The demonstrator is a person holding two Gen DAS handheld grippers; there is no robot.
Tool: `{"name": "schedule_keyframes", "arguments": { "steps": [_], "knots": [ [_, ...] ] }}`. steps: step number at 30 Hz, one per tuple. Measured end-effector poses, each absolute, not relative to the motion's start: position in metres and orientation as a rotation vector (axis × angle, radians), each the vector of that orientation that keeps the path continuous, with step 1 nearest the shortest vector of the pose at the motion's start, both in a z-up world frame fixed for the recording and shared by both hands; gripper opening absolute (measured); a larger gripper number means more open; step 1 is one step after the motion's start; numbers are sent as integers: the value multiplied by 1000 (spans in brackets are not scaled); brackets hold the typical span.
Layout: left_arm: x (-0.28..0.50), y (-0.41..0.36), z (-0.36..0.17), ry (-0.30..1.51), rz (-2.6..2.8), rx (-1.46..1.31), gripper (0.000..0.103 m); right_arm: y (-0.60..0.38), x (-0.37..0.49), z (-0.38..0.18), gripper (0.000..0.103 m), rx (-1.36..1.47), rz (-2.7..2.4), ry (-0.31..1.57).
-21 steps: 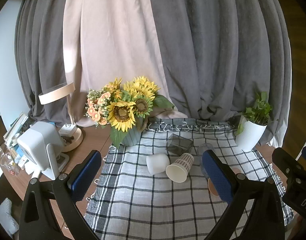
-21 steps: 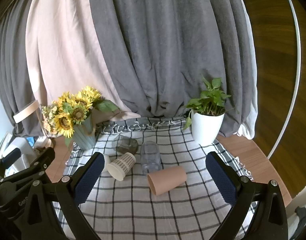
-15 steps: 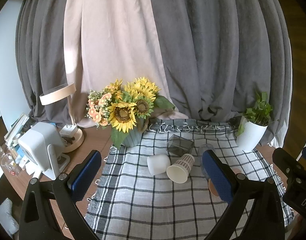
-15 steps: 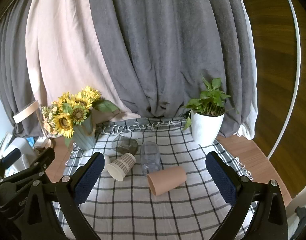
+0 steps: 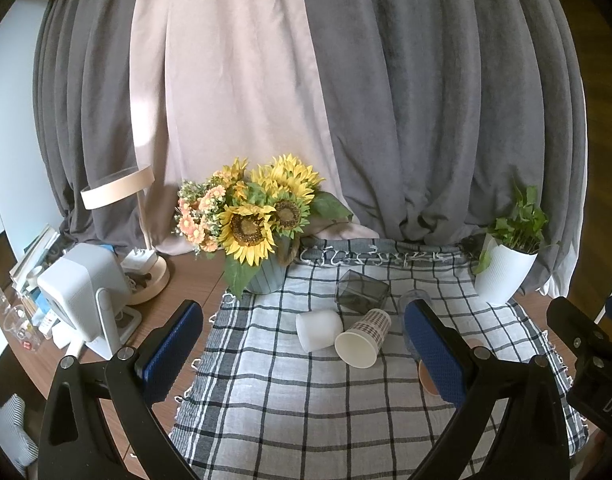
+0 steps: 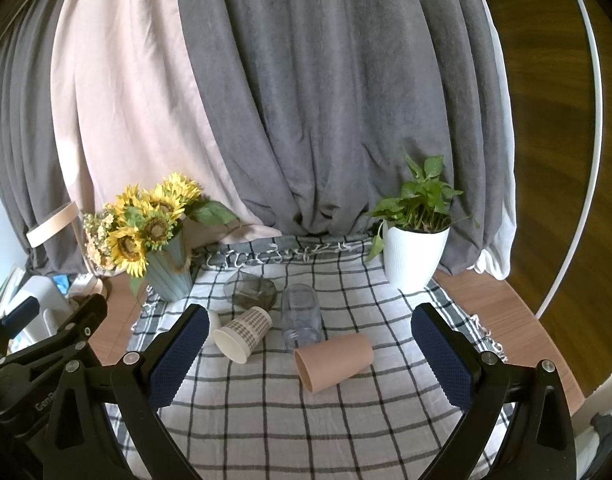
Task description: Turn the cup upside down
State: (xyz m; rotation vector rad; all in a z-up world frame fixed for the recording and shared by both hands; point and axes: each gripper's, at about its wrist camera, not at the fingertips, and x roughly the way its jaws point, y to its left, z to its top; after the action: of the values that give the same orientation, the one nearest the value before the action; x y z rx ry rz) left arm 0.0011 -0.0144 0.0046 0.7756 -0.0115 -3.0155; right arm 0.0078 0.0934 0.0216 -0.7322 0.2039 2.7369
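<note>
Almost nothing is changing since the earlier frames: the left gripper (image 5: 302,350) and right gripper (image 6: 310,356) are still hovering wide and empty, so no flip is under way. Left to right, the white cup (image 5: 319,329), checked cup (image 5: 364,337), clear cup (image 6: 301,317) and tan cup (image 6: 333,361) are lying on the plaid cloth (image 6: 290,420); only the right view is showing the tan cup whole.
</note>
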Motion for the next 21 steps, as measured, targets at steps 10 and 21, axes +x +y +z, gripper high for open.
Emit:
{"name": "schedule_keyframes", "arguments": {
  "steps": [10,21],
  "knots": [
    [-4,-12,2,-13,-3008,788,103,94,6,21,102,-730,2735,203],
    [-34,-8,-18,0,-2955,946,103,107,-16,7,102,-816,2730,224]
  ]
}}
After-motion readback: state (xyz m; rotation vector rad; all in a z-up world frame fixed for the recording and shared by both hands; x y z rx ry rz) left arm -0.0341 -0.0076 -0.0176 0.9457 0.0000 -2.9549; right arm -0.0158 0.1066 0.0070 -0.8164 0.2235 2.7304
